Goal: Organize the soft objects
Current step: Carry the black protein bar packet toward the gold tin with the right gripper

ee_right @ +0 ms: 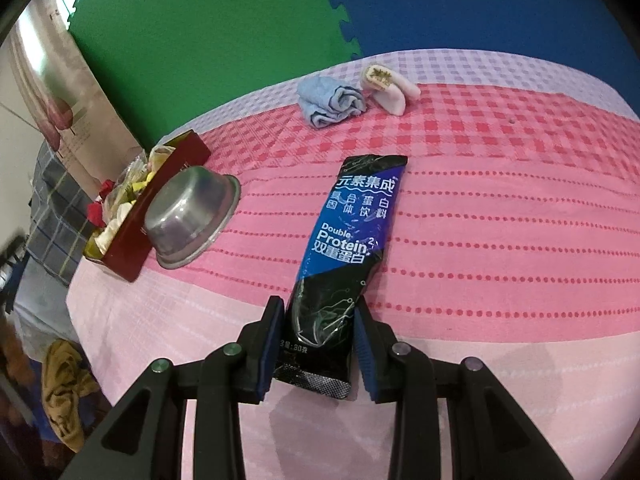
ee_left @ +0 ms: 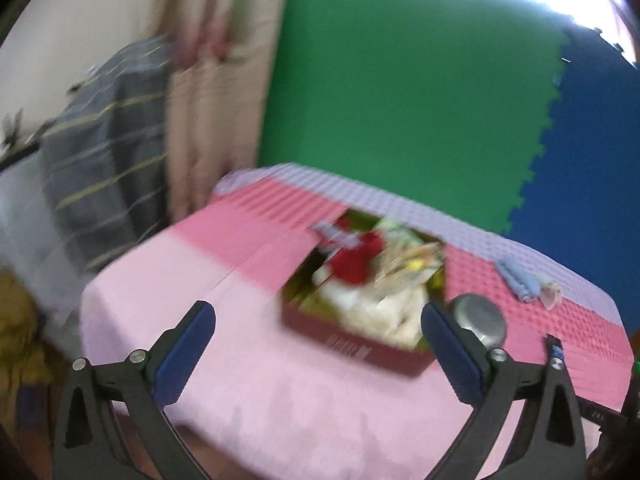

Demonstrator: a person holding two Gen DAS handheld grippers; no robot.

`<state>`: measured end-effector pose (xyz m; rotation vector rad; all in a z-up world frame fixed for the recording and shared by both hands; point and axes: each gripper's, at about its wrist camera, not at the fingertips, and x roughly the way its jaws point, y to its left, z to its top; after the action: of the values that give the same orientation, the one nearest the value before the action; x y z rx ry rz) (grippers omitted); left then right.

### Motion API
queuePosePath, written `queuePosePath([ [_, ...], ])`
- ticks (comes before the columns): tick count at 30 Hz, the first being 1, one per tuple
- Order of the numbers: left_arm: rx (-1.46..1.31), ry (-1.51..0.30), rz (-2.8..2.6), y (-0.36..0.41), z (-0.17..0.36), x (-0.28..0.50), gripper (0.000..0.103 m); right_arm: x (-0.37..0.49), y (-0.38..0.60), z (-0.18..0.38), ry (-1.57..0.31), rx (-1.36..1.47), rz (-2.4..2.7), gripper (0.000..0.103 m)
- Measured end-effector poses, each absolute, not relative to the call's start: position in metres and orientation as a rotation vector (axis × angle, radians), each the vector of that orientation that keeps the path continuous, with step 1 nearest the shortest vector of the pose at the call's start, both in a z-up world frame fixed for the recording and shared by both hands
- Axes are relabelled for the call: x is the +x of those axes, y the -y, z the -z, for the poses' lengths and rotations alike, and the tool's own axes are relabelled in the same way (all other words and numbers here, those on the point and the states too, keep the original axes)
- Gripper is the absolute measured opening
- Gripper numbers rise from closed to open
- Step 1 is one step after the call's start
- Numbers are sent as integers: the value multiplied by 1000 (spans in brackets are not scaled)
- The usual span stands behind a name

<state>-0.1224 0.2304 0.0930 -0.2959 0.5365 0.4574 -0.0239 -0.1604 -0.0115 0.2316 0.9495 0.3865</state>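
Our right claw (ee_right: 318,344) pinches the protein pouch (ee_right: 348,236) by its near end, pinning it flat on the desk (ee_right: 500,264) right of the red box (ee_right: 132,236). Our left claw (ee_left: 318,334) gapes empty before that box, soft things already heaped inside.

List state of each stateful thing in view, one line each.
left gripper: open, nothing between the pads
right gripper: shut on the protein pouch
protein pouch: sealed, lying flat on the cloth
red box: open, filled with soft items
metal bowl: tipped on its side against the red box
blue towel: rolled, lying on the cloth
white sock: folded, beside the blue towel
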Motion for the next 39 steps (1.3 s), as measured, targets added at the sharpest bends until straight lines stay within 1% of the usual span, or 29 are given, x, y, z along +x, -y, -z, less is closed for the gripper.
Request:
queuePosePath([
  [4,-412,-545,-487,-241,-77,-146,102,-27,154,2,-941,230,-395,34],
  [8,-399,-571,-473,-237,-69,-143,102,-28,141,-22,-908,226,-422,33],
  [9,-387,-579,-464,-233,-67,-142,102,-28,135,-31,-894,227,-436,22],
  [10,-372,-583,-460,-231,-67,-142,102,-27,130,-38,-886,227,-449,16],
  [16,-379,-592,-415,-228,-67,-140,102,-7,78,-79,-838,225,-550,15],
  [19,-393,-596,-411,-232,-67,-140,102,1,71,-81,-841,262,-560,13],
  [23,-431,-611,-399,-236,-63,-138,102,-5,68,-82,-838,241,-550,12],
  [28,-463,-643,-379,-238,-58,-136,102,-9,74,-102,-795,273,-570,8],
  [29,-460,-637,-379,-237,-58,-137,102,-9,72,-108,-784,272,-580,6],
  [30,-454,-635,-378,-236,-59,-137,102,-9,69,-113,-776,263,-587,2],
  [32,-443,-640,-378,-235,-59,-136,102,-6,65,-120,-765,240,-588,2],
  [36,-444,-655,-370,-235,-56,-133,102,-8,70,-113,-791,236,-572,2],
  [39,-452,-673,-366,-236,-54,-132,102,-6,69,-99,-896,191,-589,3],
])
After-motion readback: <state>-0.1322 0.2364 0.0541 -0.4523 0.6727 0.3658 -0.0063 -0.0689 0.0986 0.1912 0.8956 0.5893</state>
